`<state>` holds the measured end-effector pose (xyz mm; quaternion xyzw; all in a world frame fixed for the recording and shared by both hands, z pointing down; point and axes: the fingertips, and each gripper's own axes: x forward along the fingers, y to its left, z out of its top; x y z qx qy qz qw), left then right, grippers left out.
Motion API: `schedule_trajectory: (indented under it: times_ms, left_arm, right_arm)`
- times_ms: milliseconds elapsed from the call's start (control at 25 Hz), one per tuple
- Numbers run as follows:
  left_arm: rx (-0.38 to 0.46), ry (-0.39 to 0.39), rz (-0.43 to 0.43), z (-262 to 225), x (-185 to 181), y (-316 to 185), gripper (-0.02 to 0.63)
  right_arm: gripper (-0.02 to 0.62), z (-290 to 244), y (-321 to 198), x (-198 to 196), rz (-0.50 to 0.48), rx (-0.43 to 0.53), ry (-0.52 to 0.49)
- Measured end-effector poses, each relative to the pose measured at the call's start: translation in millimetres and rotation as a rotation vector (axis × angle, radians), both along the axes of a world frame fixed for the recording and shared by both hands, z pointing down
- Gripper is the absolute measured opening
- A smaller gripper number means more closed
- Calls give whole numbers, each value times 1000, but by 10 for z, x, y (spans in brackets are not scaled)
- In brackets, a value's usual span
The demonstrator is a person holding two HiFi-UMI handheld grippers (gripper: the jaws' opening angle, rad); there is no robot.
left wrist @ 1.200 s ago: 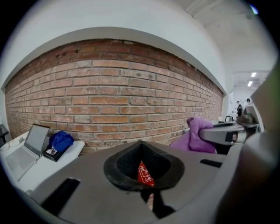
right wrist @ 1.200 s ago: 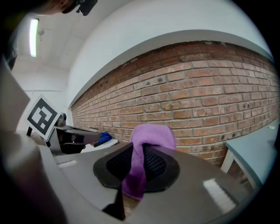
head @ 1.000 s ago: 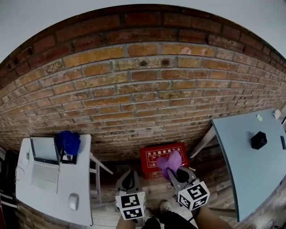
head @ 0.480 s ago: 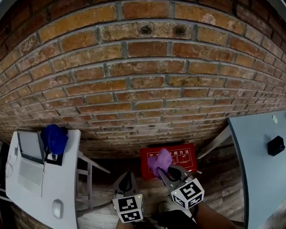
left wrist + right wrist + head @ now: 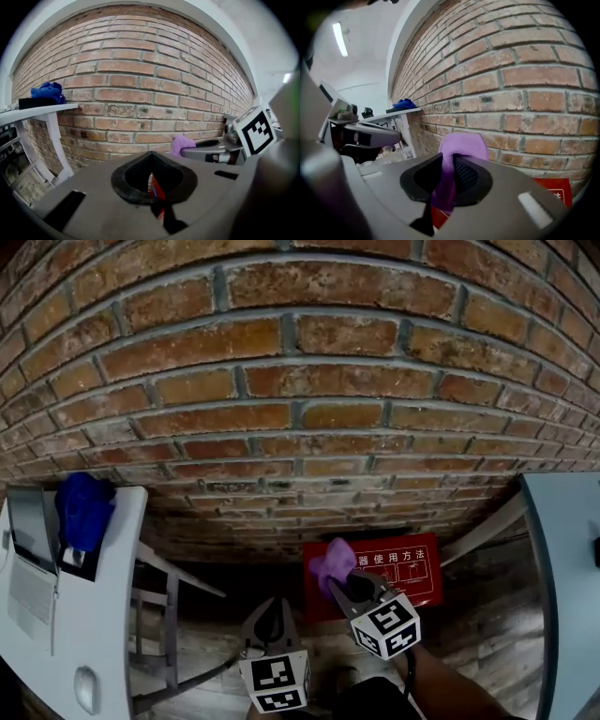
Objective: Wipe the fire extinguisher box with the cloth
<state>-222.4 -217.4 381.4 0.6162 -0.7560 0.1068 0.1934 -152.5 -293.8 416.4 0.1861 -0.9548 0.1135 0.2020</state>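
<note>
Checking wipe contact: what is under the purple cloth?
The red fire extinguisher box lies under the purple cloth, which the right gripper holds over one end. The cloth hides that part, so contact cannot be told.

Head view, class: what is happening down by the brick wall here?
A person holds a gripper in each hand, facing a brick wall. The right gripper is shut on a purple cloth, held by the red fire extinguisher box at the wall's foot. The left gripper is shut and empty, beside it. Whether the cloth touches the box cannot be told.
</note>
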Motion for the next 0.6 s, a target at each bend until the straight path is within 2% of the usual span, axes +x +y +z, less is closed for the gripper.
schedule_trajectory:
  times_ms: [240, 440, 600]
  left_arm:
    - [-32, 10, -21, 273, -116, 20, 6]
    - [-55, 12, -27, 369, -128, 16, 6]
    - [-80, 18, -10, 402, -48, 0, 6]
  right_arm:
    - [51, 673, -177, -414, -33, -58, 135]
    - [50, 864, -327, -591, -43, -12, 260]
    - [49, 877, -402, -496, -31, 41, 319]
